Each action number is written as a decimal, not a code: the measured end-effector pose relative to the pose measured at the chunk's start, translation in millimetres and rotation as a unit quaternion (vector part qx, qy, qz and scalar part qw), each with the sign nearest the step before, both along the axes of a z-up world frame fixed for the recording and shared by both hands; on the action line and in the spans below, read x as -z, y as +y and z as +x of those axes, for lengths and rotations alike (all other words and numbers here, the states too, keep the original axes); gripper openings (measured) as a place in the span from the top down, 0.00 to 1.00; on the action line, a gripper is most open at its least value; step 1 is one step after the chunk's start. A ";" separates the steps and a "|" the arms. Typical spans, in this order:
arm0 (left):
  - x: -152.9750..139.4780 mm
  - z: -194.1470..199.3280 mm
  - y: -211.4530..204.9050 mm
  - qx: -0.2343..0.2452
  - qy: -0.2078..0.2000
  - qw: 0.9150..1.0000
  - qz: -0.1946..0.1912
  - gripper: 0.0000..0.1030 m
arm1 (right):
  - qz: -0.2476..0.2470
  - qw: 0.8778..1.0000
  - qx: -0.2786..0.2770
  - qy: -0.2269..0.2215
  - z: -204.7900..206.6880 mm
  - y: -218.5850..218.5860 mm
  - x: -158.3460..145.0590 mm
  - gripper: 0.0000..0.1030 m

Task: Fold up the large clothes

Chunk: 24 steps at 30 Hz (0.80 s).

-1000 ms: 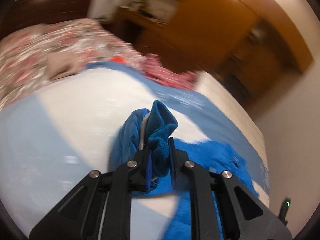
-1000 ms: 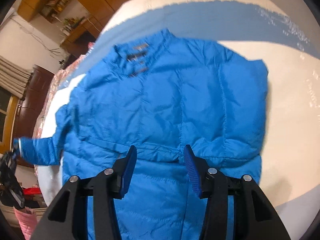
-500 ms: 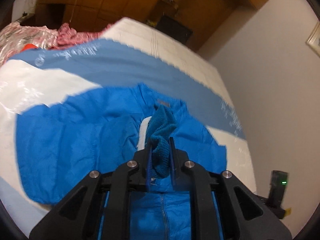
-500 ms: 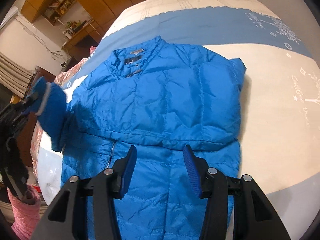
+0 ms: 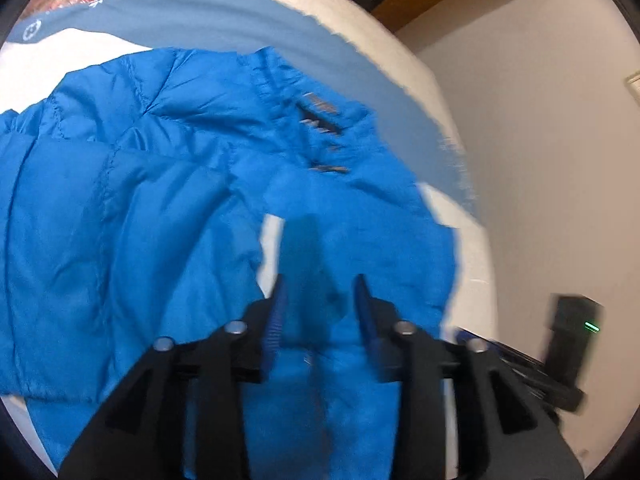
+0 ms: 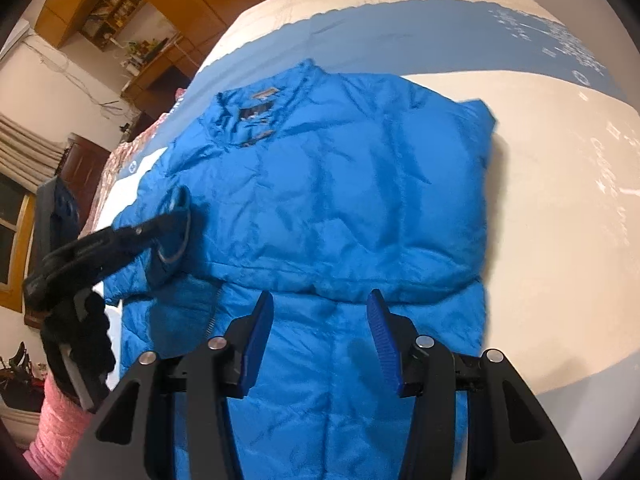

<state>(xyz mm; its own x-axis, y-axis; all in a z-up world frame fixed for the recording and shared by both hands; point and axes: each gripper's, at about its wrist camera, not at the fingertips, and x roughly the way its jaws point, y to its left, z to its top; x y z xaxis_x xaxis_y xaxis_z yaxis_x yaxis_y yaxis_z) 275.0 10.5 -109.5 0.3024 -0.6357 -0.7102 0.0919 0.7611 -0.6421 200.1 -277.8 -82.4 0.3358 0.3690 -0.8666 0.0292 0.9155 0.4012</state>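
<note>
The left tool (image 5: 320, 304) has just been opening, sleeve cuff (image 5: 304, 248) loose between its jaws; the right tool (image 6: 320, 332) hovers open, empty, above the blue jacket (image 6: 340, 184).

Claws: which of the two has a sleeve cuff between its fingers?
The left claw: its jaws have just been opening around the cuff; the right claw hovers open above the jacket, empty.

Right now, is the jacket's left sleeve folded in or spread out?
Folded in: the sleeve cuff lies on the blue jacket, between the left claw's parted jaws.
</note>
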 end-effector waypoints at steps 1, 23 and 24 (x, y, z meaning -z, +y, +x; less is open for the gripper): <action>-8.7 -6.2 9.9 -0.003 -0.008 1.000 -0.020 0.57 | 0.006 1.000 -0.007 0.000 5.1 5.6 -1.0 0.52; 19.6 -7.3 108.5 -0.110 -0.006 0.974 0.198 0.59 | 0.075 0.989 -0.122 0.043 92.1 136.0 46.2 0.89; 11.3 -10.7 109.5 -0.111 -0.012 0.975 0.192 0.59 | 0.080 0.989 -0.119 0.034 90.4 130.5 39.8 0.89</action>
